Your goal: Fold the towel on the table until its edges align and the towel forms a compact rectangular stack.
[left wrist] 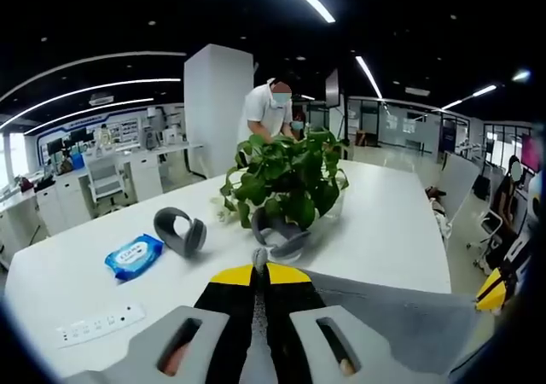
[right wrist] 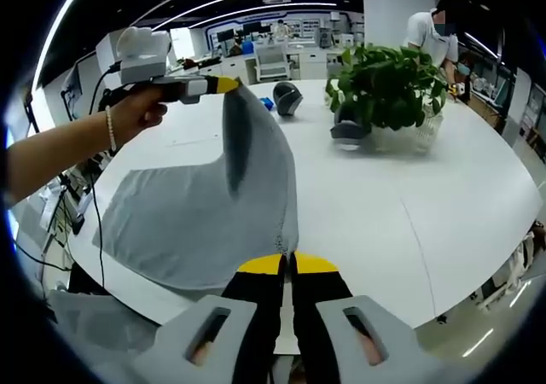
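- The fold looks barely begun: the grey towel (right wrist: pixel 200 205) is lifted off the white worktop (right wrist: pixel 409 205) by two corners and hangs as a sagging sheet between the two tools, its lower part draped on the worktop's near edge. No edges are aligned yet and no stack has formed, so I judge nearly all of the folding is left.
- The right tool (right wrist: pixel 287 258) has its yellow-tipped jaws pressed together, pinching a corner of the towel right at the tips; the cloth rises ahead of it and to its left.
- The left tool (left wrist: pixel 259 269) is likewise clamped shut, a bunched bit of towel showing just beyond its tips, with the rest of the cloth spreading off to its right. In the right gripper view it appears held in a hand (right wrist: pixel 136 111), with the towel hanging from its tip.
- Ahead of the left tool, well apart from the towel, stand a potted plant (left wrist: pixel 290 179), a grey curved object (left wrist: pixel 179 230) and a blue wipes packet (left wrist: pixel 134 256).
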`<state>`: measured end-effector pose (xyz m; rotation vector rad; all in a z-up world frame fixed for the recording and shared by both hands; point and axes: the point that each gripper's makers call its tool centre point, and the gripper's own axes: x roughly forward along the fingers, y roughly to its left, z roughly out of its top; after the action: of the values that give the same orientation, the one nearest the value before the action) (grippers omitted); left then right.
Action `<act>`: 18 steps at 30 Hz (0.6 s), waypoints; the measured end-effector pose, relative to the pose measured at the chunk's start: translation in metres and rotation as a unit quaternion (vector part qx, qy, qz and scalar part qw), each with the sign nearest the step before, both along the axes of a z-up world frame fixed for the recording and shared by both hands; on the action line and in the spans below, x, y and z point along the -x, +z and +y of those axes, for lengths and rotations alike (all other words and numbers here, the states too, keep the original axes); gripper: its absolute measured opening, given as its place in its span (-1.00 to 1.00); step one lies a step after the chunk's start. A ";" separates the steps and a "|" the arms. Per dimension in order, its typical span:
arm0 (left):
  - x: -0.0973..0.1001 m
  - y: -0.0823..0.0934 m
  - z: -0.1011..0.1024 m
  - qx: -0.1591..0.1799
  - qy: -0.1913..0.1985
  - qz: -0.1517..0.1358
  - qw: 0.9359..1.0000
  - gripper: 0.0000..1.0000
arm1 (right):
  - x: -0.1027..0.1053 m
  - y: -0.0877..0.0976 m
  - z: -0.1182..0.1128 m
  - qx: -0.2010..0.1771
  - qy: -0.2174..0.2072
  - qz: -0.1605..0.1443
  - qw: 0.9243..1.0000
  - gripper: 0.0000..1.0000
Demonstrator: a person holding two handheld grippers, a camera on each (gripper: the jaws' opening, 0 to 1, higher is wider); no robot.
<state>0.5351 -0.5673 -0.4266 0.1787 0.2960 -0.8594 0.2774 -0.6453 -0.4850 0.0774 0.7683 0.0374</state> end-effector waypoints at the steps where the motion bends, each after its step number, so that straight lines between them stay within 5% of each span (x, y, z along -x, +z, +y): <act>1: 0.000 0.000 0.000 0.001 0.000 0.000 1.000 -0.94 | 0.000 0.001 0.001 0.000 0.000 -0.002 1.000 -1.00; 18: -0.008 0.012 0.030 0.030 0.020 -0.003 0.999 -0.94 | -0.004 0.042 0.050 -0.011 0.068 -0.057 0.996 -1.00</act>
<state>0.5435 -0.5375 -0.4145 0.1196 0.2667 -0.8270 0.2814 -0.5957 -0.4432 0.0436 0.6581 0.1789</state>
